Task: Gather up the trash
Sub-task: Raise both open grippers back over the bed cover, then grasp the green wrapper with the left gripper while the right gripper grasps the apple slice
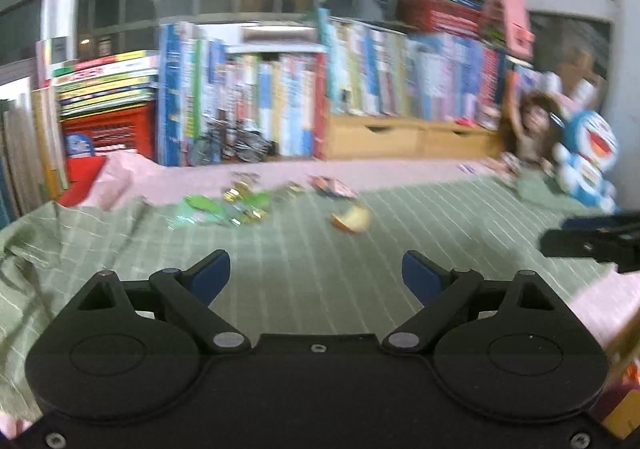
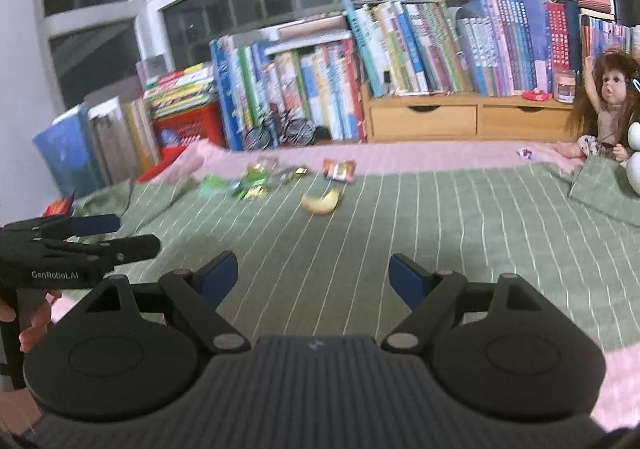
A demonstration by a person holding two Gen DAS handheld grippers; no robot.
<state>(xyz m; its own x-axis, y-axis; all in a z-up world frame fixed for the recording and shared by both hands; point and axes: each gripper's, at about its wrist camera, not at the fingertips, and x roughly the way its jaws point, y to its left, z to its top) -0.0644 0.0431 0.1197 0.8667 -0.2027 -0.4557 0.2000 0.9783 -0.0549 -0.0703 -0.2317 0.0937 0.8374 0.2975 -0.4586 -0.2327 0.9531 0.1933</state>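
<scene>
Trash lies on a green striped cloth: a yellowish fruit peel, green and gold wrappers, and a red-orange wrapper further back. My left gripper is open and empty, well short of the peel. My right gripper is open and empty too, also short of the peel. The left gripper shows at the left edge of the right wrist view, held by a hand. The right gripper shows at the right edge of the left wrist view.
Rows of books and a wooden drawer unit line the back. A doll sits at the far right beside a blue cartoon plush. A small wrapper lies near the doll. Pink fabric lies under the green cloth.
</scene>
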